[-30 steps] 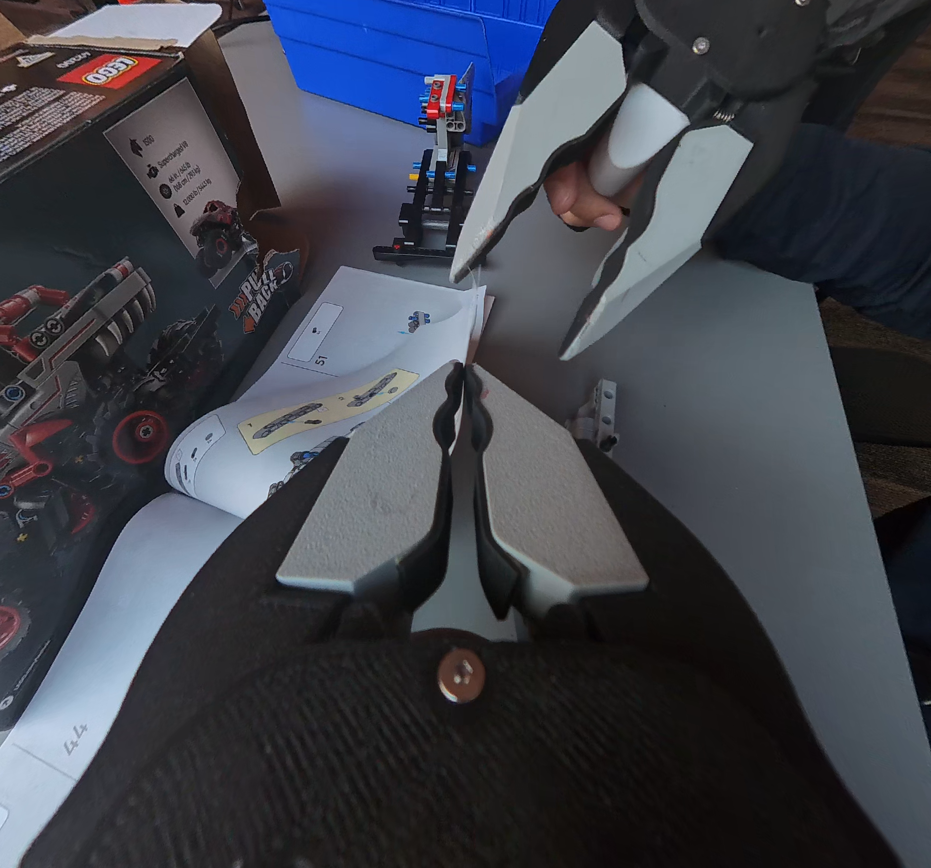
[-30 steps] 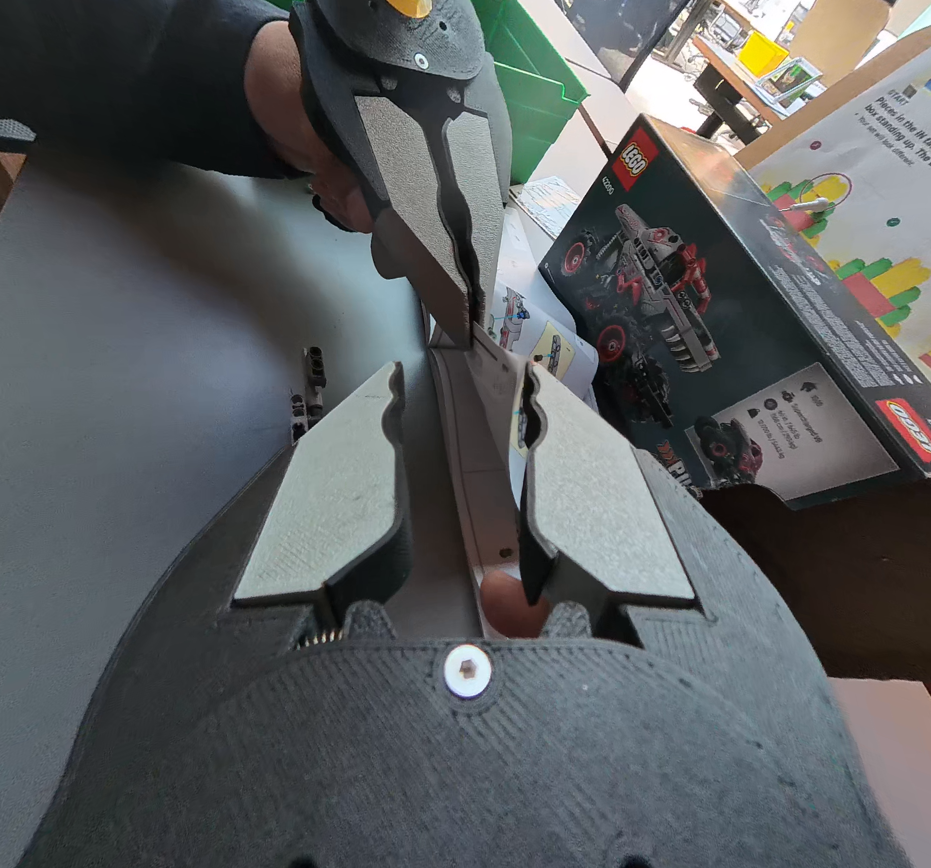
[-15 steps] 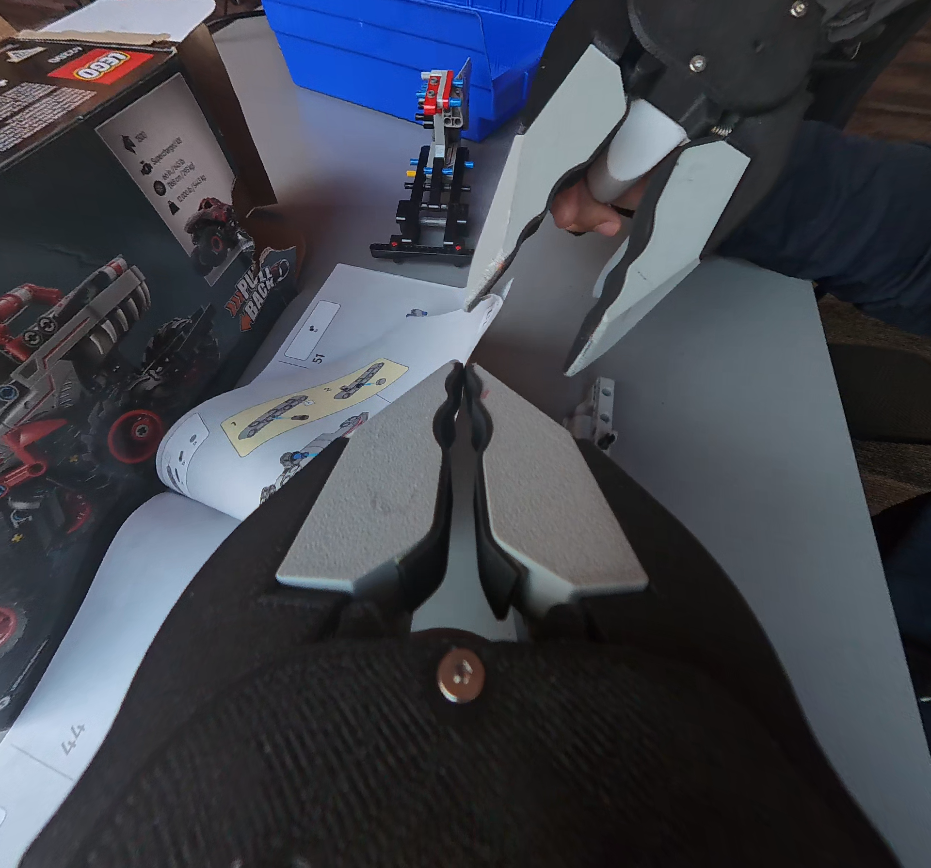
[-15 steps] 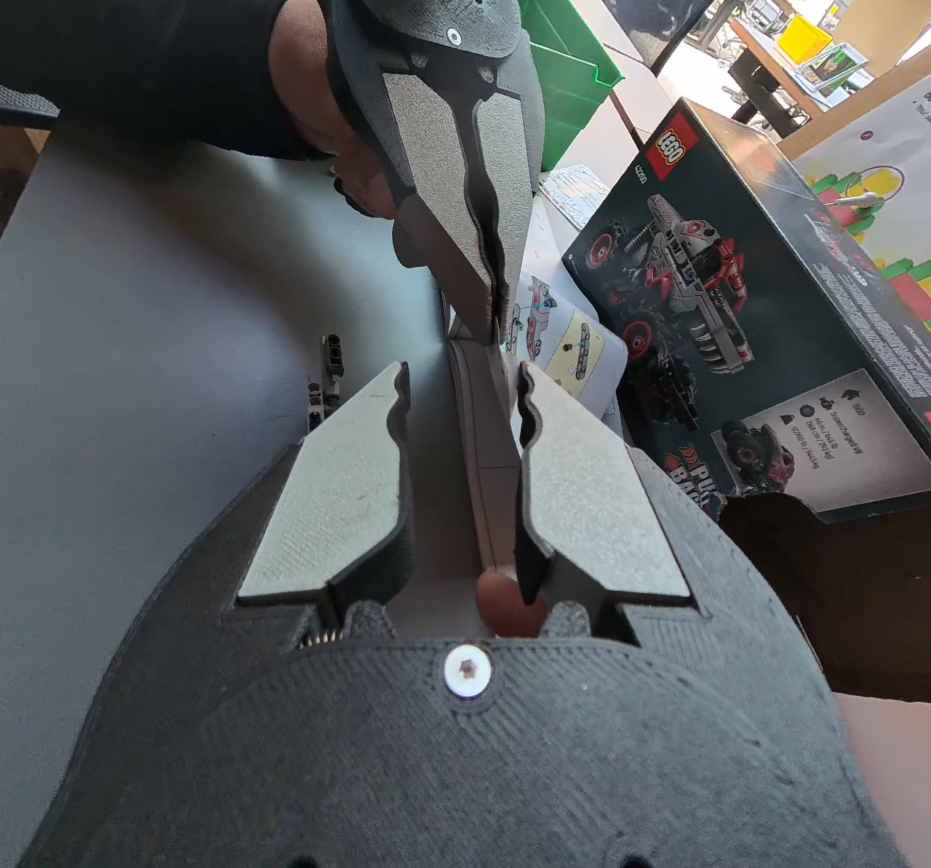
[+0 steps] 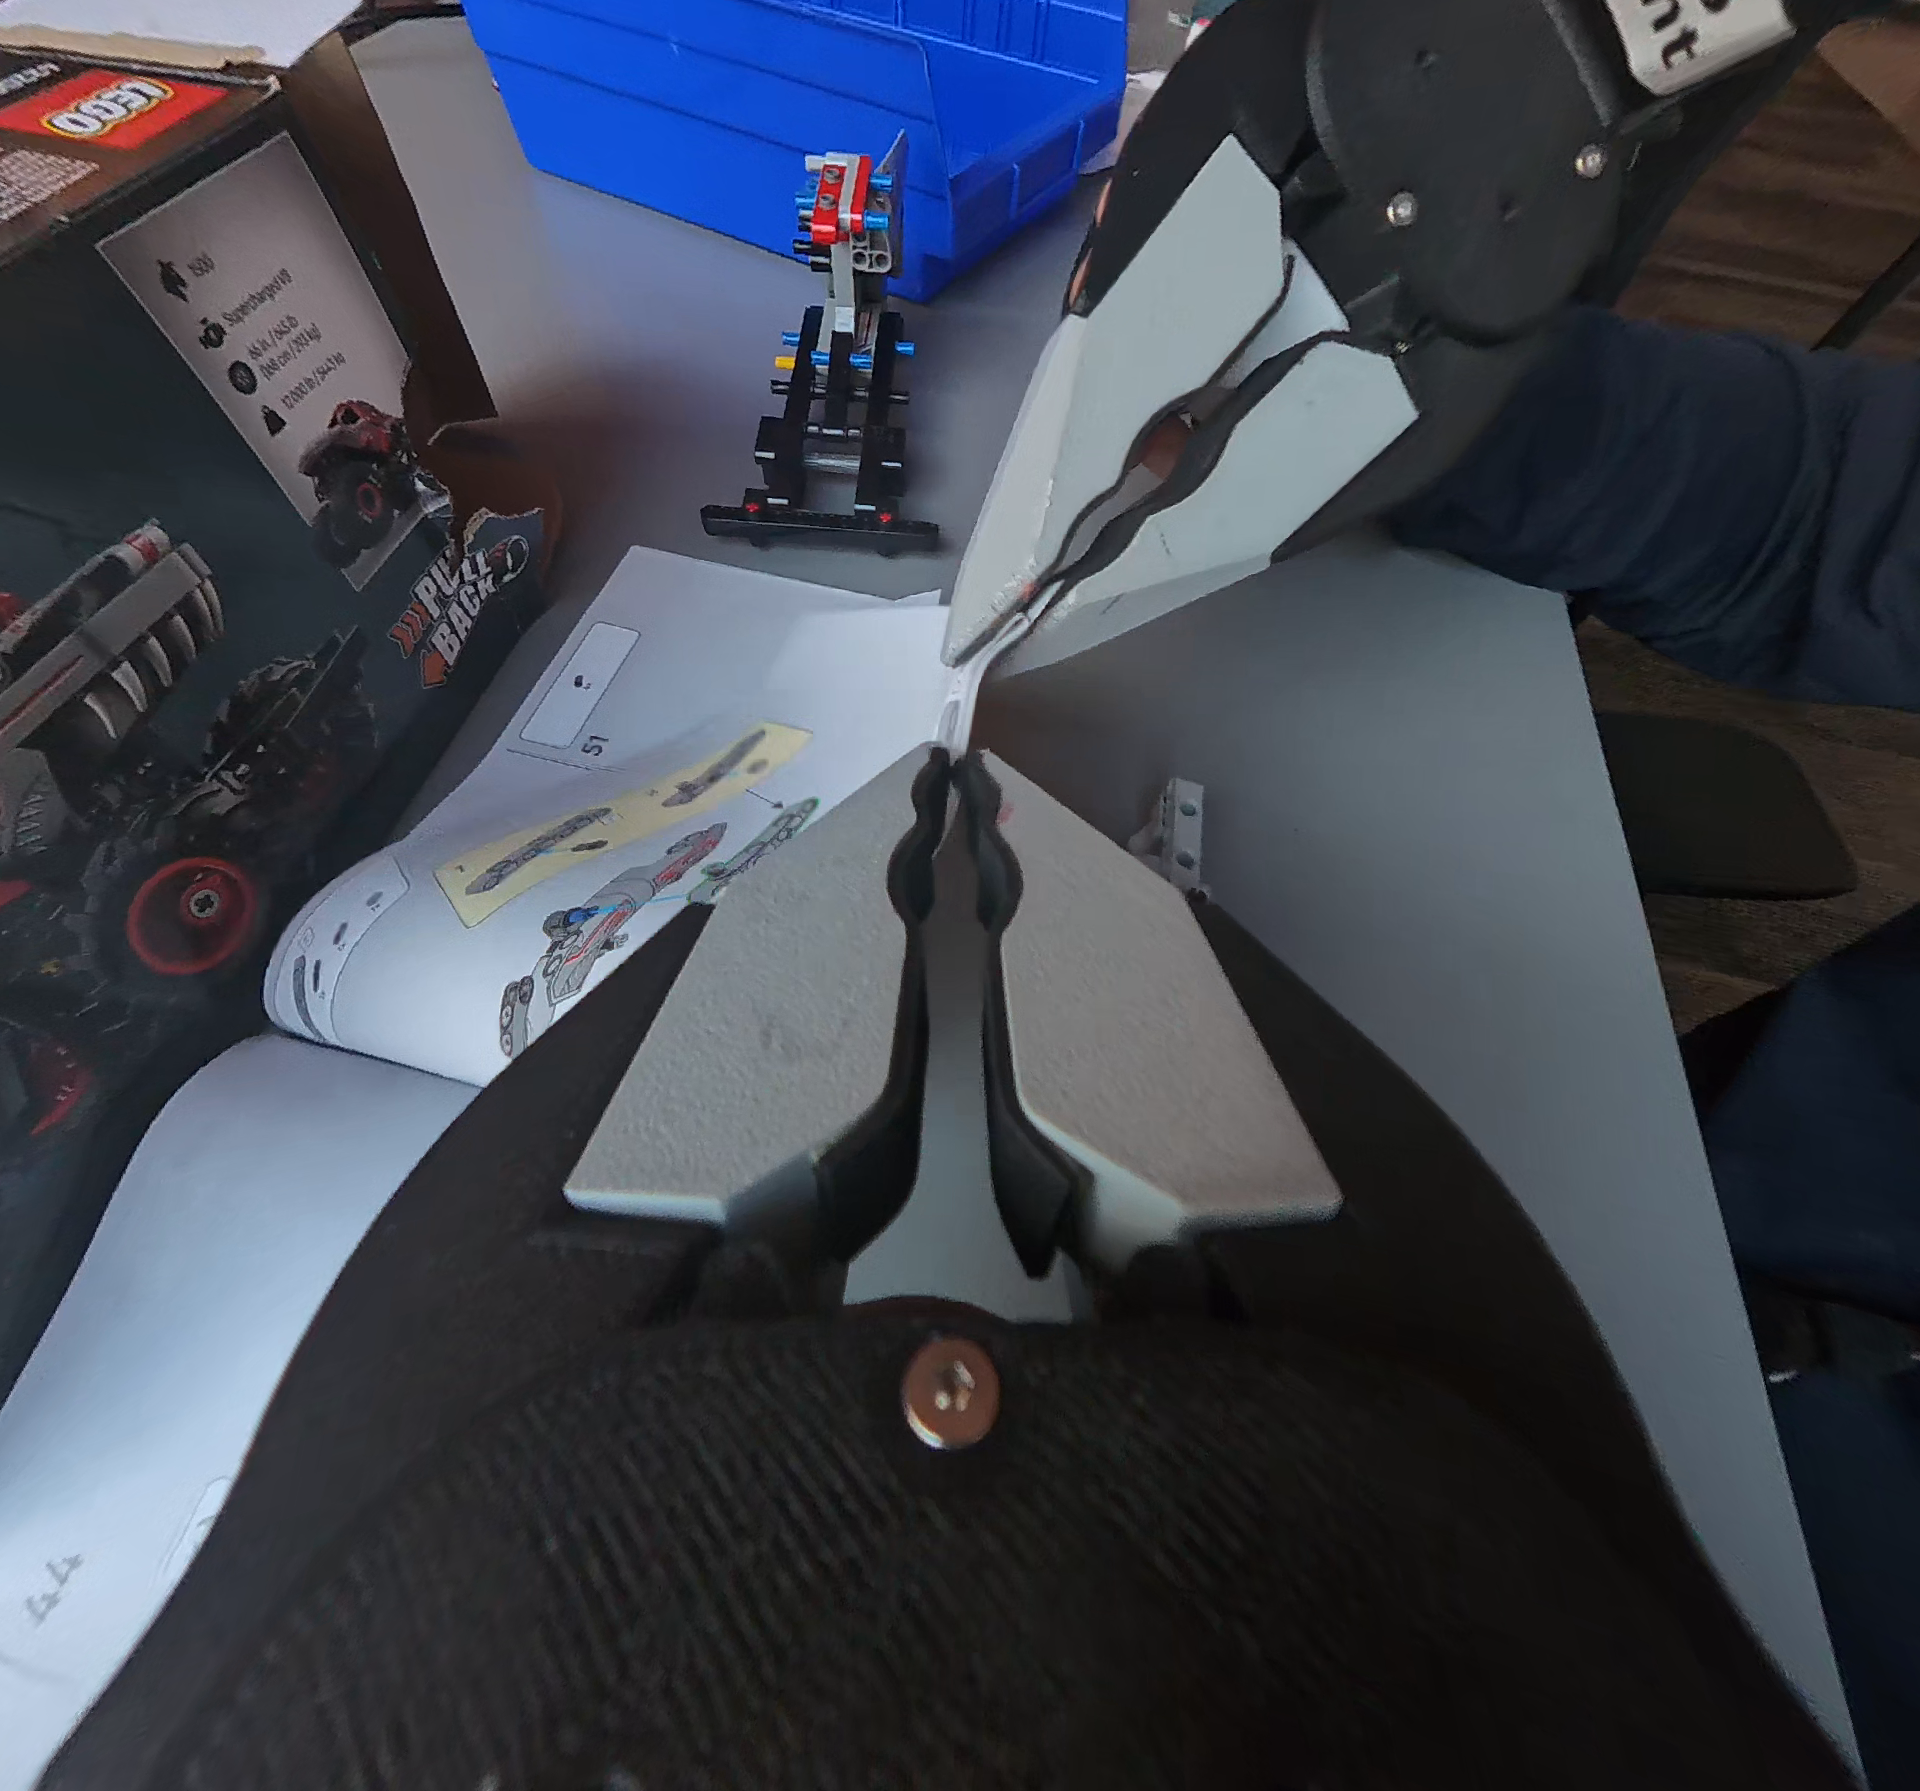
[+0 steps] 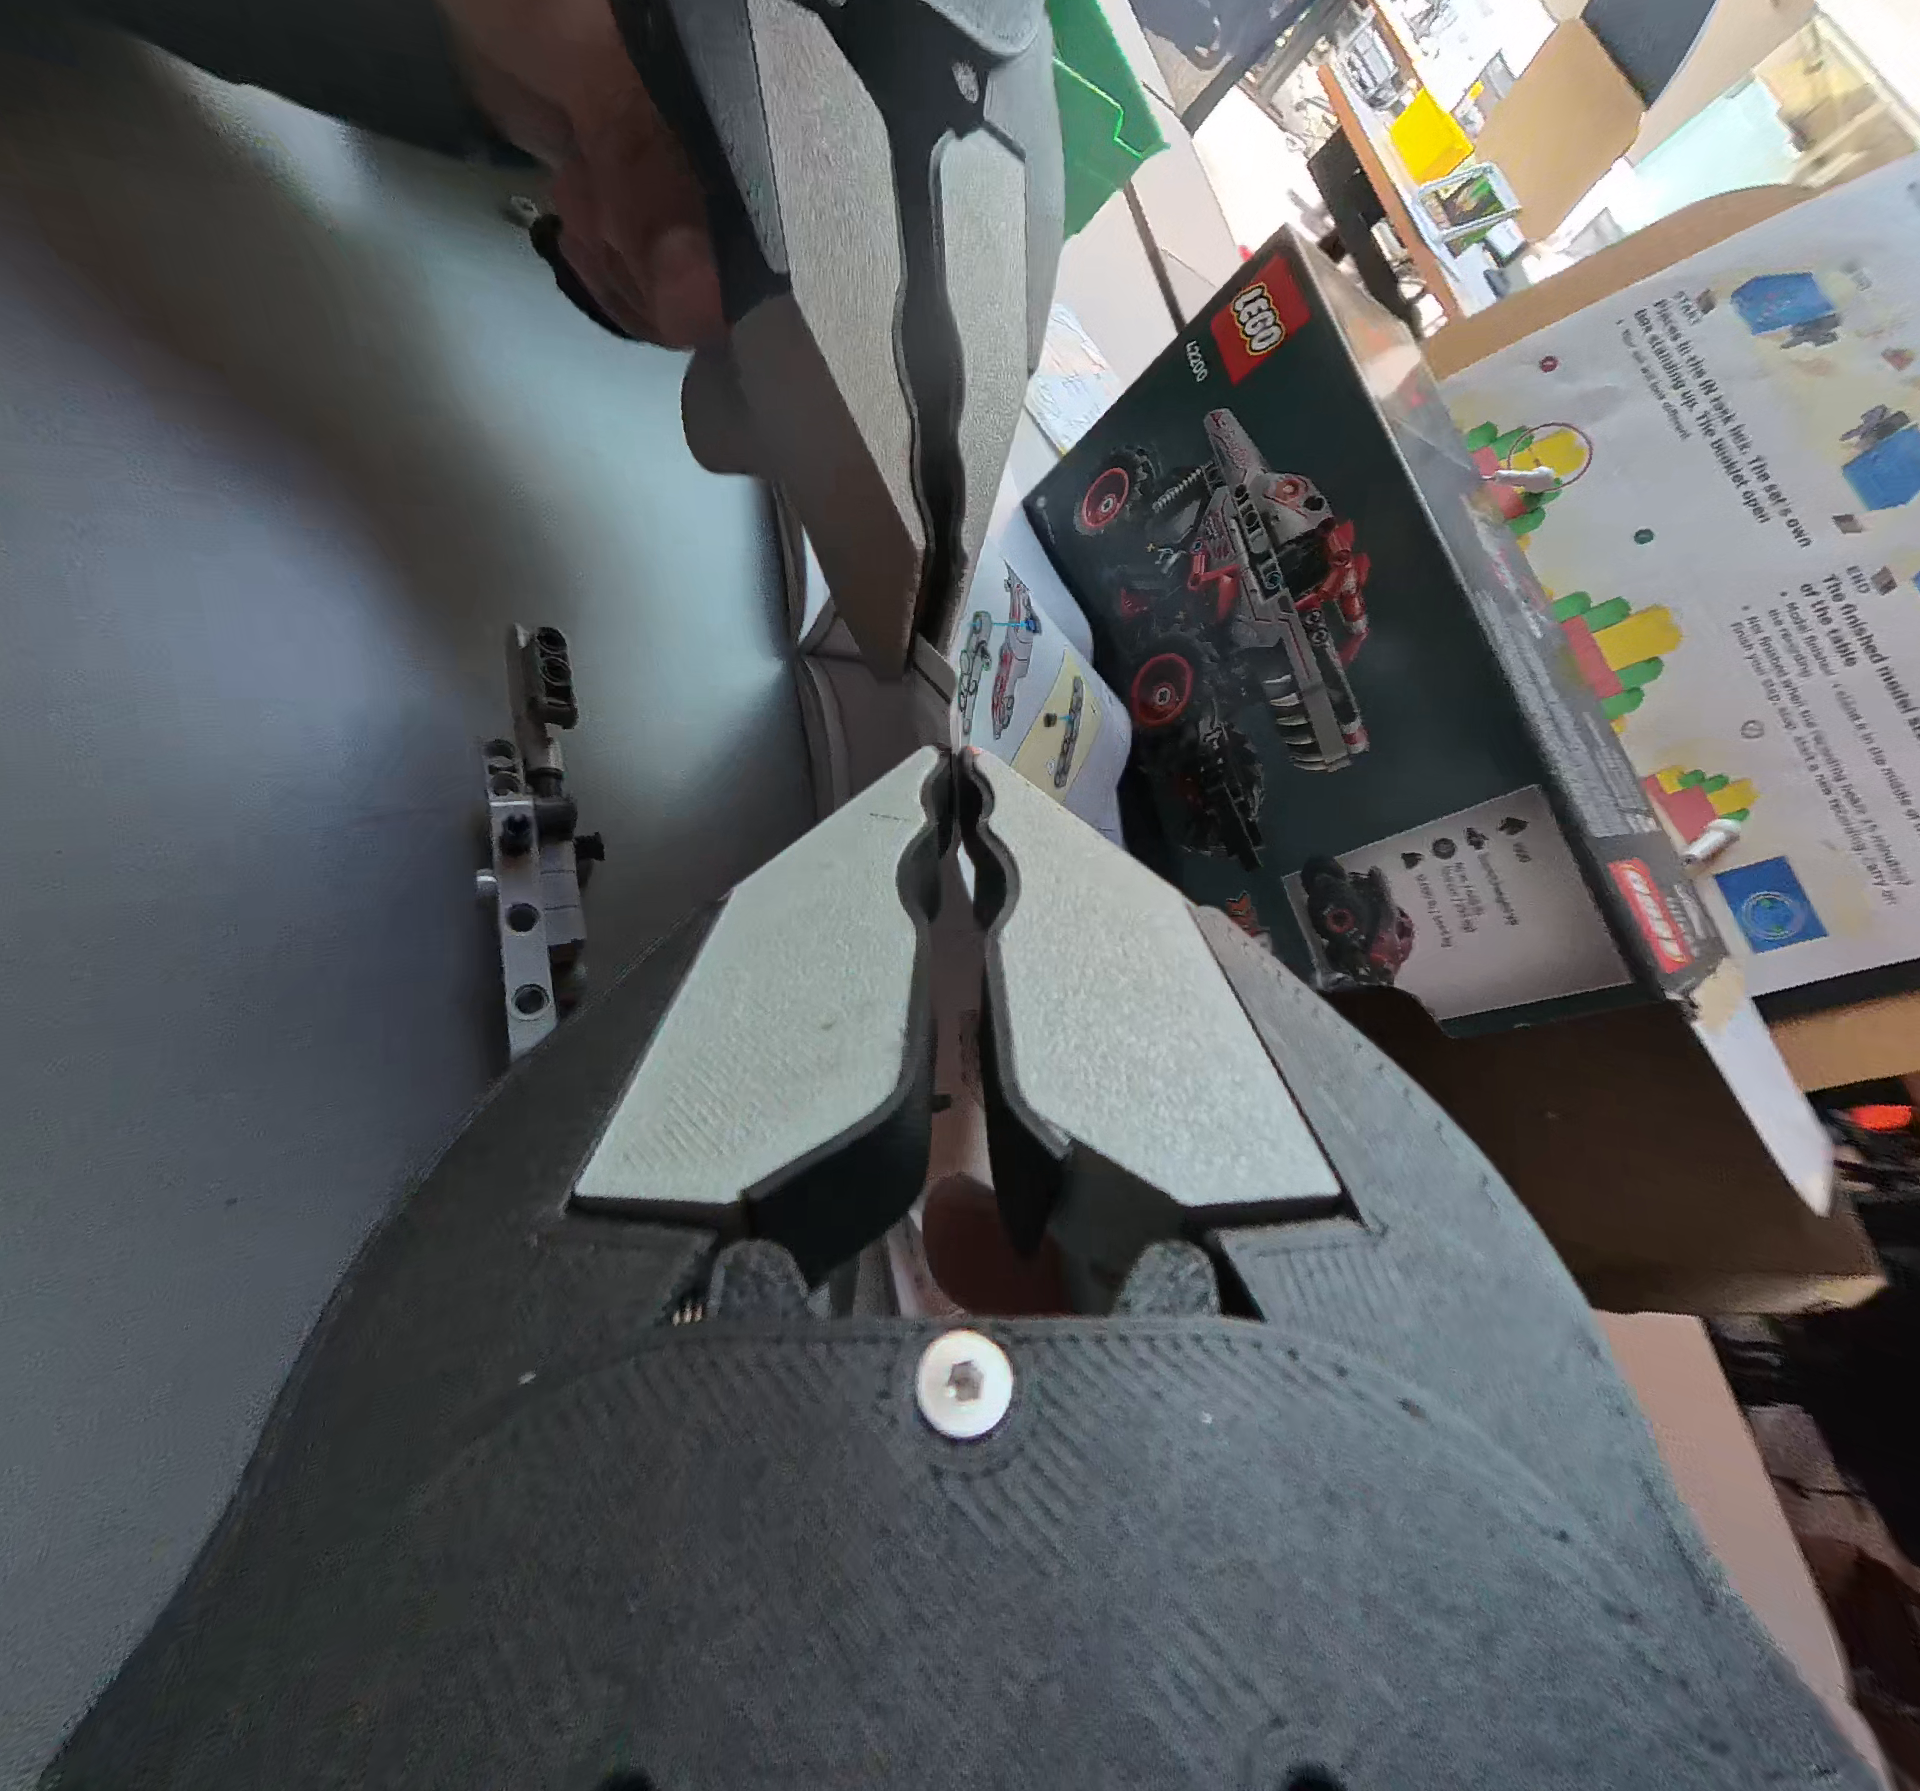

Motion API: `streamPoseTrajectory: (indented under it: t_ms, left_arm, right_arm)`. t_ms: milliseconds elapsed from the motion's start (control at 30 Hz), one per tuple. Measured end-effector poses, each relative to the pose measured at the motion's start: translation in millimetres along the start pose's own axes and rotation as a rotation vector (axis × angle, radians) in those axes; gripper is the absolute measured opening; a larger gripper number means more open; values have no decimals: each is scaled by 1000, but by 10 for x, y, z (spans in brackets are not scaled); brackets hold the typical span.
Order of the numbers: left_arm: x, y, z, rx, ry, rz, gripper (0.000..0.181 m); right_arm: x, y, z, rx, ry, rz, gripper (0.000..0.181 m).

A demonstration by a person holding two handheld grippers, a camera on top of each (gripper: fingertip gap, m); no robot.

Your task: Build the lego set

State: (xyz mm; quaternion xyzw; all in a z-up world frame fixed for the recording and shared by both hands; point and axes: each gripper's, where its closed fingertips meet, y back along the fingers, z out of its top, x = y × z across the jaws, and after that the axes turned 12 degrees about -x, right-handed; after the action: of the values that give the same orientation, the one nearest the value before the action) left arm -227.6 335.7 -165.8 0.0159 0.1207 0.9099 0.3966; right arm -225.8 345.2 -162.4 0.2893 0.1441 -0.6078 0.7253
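The instruction booklet (image 5: 582, 806) lies open on the grey table, and one page (image 5: 862, 661) is lifted by its edge. My left gripper (image 5: 951, 767) is shut on that page edge. My right gripper (image 6: 956, 785) is shut on the same page just beyond it, tip to tip with the left gripper (image 6: 914, 650); it also shows in the left wrist view (image 5: 987, 635). A black, red and grey partial model (image 5: 831, 411) stands behind the booklet. A small grey beam assembly (image 6: 530, 806) lies on the table beside the grippers, also seen in the left wrist view (image 5: 1174, 822).
The dark set box (image 5: 208, 598) lies left of the booklet, also in the right wrist view (image 6: 1299, 650). A blue bin (image 5: 790, 58) stands behind the model. A green bin (image 6: 1091, 131) and a printed board (image 6: 1714, 546) sit farther off. The table edge (image 5: 1621, 910) runs along the right. Only a small space, under 4 cm, lies between the two pairs of fingers.
My right gripper has gone from open to shut on the page edge, close in front of my left gripper. The left gripper stays shut on the page.
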Motion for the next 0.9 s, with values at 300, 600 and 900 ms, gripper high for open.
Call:
streamPoseTrajectory:
  t_ms: [300,600,900]
  left_arm:
    - [-96,100,193,-63,44,-49,7]
    - [-142,27,91,-13,47,-52,7]
    - [-171,-28,38,-12,126,-92,8]
  right_arm:
    - [-47,-2,104,68,403,-155,0]
    - [20,-88,72,124,559,-186,0]
    - [5,-104,22,141,562,-197,7]
